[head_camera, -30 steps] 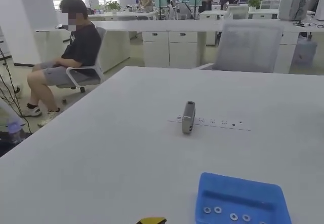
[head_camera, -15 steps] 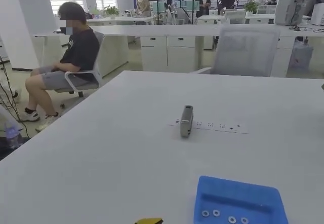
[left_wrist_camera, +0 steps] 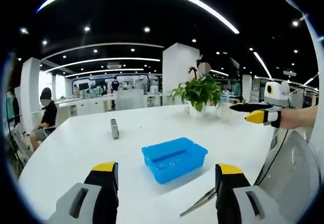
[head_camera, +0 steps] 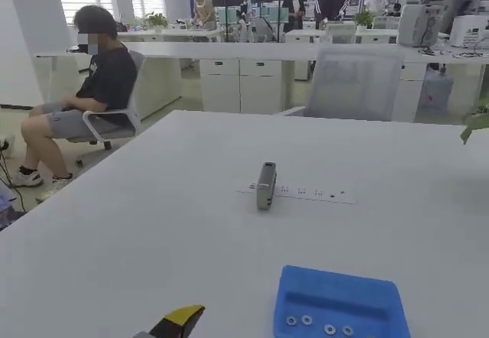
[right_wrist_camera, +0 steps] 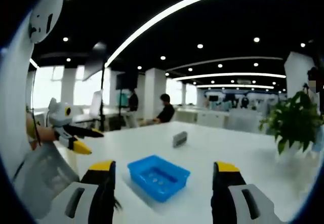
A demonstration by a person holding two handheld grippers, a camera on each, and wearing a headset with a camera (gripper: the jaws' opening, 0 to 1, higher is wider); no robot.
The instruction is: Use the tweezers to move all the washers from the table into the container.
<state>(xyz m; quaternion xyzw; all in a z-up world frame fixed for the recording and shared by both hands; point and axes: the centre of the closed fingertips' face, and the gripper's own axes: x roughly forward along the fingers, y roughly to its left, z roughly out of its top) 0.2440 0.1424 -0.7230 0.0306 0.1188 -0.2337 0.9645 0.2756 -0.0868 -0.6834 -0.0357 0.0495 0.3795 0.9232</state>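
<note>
One blue container [head_camera: 340, 301] on the white table [head_camera: 153, 223], with four washers [head_camera: 306, 320] along its near wall. One pair of tweezers [left_wrist_camera: 198, 203] lies flat, near side of container. Left gripper [left_wrist_camera: 166, 169] and right gripper [right_wrist_camera: 163, 166] are both level, jaws spread wide, empty.

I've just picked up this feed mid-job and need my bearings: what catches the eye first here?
The blue tray is nearest the camera on the white table, with several washers already in it. Beyond it, a grey block sits at the left end of a white power strip. In the left gripper view, the tweezers lie on the table beside the open left claw.
</note>
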